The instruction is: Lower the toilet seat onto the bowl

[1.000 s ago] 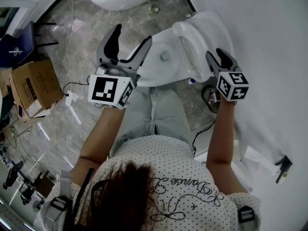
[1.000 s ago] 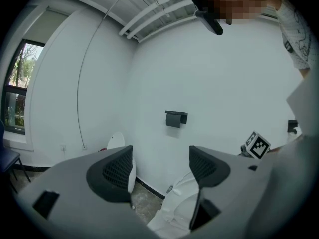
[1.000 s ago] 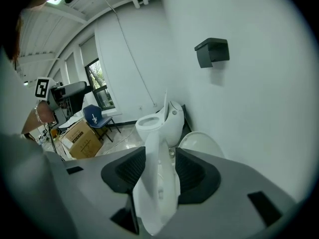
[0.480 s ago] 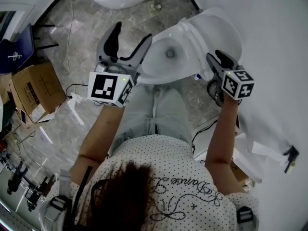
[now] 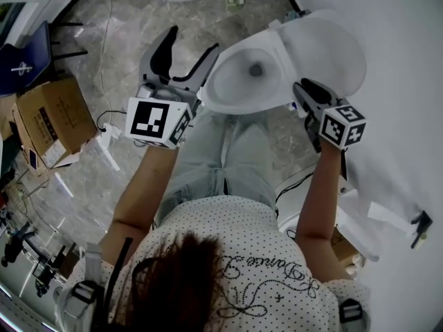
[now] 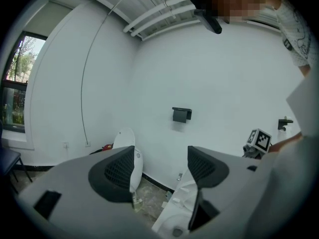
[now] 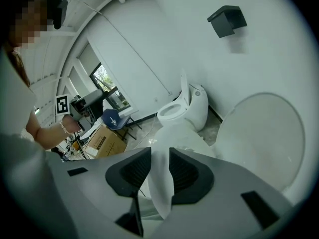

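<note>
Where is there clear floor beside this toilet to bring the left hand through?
The widest mostly bare patch is the marble floor between the cardboard box and the toilet bowl. The gap between the bowl and the wall is narrow, with a black cable on the floor. Beyond the box, a blue chair crowds the edge.

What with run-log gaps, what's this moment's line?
right claw: just closed further, gripping raised seat | left claw: open, just narrowed, empty | seat: not yet down
</note>
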A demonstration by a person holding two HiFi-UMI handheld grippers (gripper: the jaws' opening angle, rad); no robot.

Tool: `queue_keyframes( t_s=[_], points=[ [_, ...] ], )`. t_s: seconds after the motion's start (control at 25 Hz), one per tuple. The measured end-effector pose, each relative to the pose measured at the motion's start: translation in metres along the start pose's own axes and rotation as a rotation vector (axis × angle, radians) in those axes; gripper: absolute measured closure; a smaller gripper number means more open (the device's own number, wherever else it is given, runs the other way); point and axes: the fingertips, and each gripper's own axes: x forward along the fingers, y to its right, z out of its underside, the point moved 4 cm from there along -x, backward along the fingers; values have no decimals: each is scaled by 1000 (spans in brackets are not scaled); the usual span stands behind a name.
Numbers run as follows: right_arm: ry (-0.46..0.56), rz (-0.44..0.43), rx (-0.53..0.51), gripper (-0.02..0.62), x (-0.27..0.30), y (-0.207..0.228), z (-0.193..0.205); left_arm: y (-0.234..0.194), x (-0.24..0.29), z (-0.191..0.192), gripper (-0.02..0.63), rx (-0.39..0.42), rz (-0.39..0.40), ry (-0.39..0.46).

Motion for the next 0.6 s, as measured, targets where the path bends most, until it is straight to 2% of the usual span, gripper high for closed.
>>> queue_keyframes(
  t_s=[0.12, 0.4, 0.6],
  points=[
    [4, -17, 5, 494, 8, -13, 6, -9, -9, 6, 278, -10, -14, -5],
    [-73, -55, -52, 494, 43, -48, 18, -27, -31, 24, 279, -29, -39, -14],
    [-73, -44, -103, 494, 58, -63, 32, -33, -44, 42, 282, -44, -77, -26]
  ],
)
